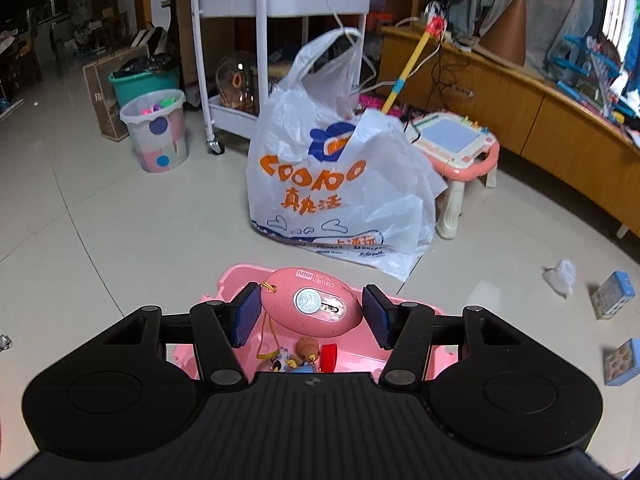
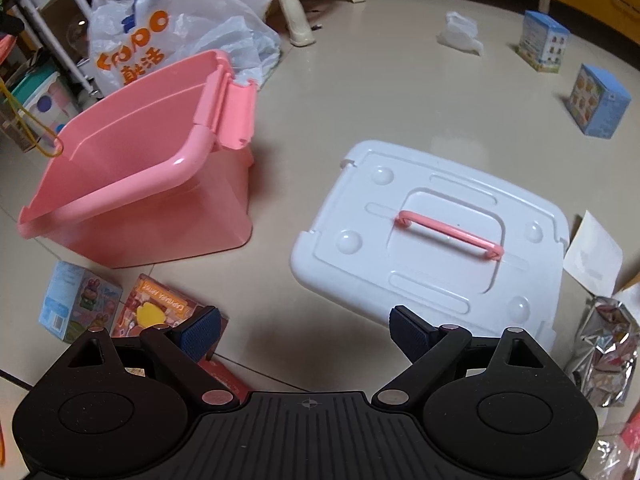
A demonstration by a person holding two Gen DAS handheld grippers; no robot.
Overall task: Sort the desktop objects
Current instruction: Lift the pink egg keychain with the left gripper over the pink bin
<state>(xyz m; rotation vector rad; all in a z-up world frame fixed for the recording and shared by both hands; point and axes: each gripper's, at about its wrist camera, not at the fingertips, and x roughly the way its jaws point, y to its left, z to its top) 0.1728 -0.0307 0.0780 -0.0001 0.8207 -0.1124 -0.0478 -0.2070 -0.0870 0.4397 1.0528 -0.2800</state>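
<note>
My left gripper (image 1: pixel 311 316) is shut on a pink egg-shaped gadget (image 1: pixel 310 306) with a yellow cord and small charms (image 1: pixel 298 356) hanging from it, held above the pink storage bin (image 1: pixel 232 276). The pink bin also shows in the right wrist view (image 2: pixel 140 184), at the left on the floor, with its latch flap up. My right gripper (image 2: pixel 306 334) is open and empty, low over the floor between the bin and the white lid (image 2: pixel 432 248) with a pink handle. Two small toy boxes (image 2: pixel 78 306) lie by its left finger.
A white printed plastic bag (image 1: pixel 340 184) stands beyond the bin, with a pink drawing table (image 1: pixel 460 152) behind it. Blue boxes (image 2: pixel 598 100) and crumpled tissue (image 2: pixel 460 34) lie on the floor at right. Foil packets (image 2: pixel 608 352) lie at far right. A white cart (image 1: pixel 280 40) stands at the back.
</note>
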